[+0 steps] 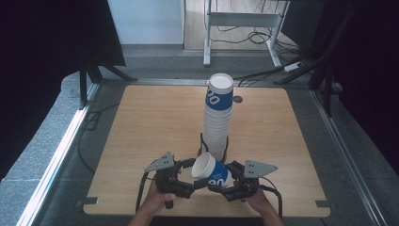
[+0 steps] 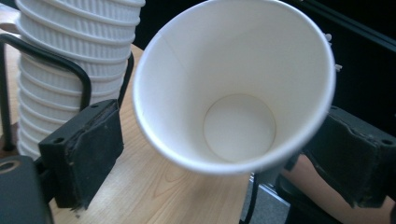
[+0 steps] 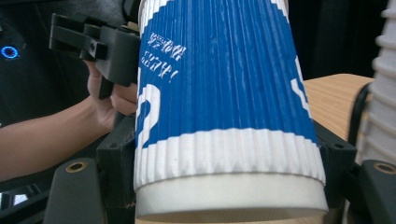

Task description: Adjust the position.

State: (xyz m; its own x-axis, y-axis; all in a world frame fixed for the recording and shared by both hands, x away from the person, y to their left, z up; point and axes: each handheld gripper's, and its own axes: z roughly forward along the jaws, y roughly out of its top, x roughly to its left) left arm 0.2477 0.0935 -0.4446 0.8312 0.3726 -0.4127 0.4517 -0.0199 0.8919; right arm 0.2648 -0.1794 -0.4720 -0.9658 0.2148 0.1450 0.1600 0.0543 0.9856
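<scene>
Your right gripper (image 1: 222, 184) pinches the blue-and-white paper cup (image 1: 211, 170) near its base, tilted just in front of the cup stack (image 1: 218, 115) — your left gripper's (image 1: 188, 175) jaws stand spread beside its rim, not pressing.

Left hand-held gripper (image 1: 190, 173) sitting low, jaws standing open, touching nothing. Right hand-held gripper (image 1: 221, 184) facing it, jaws clamping. Both forearms entering from below.
</scene>
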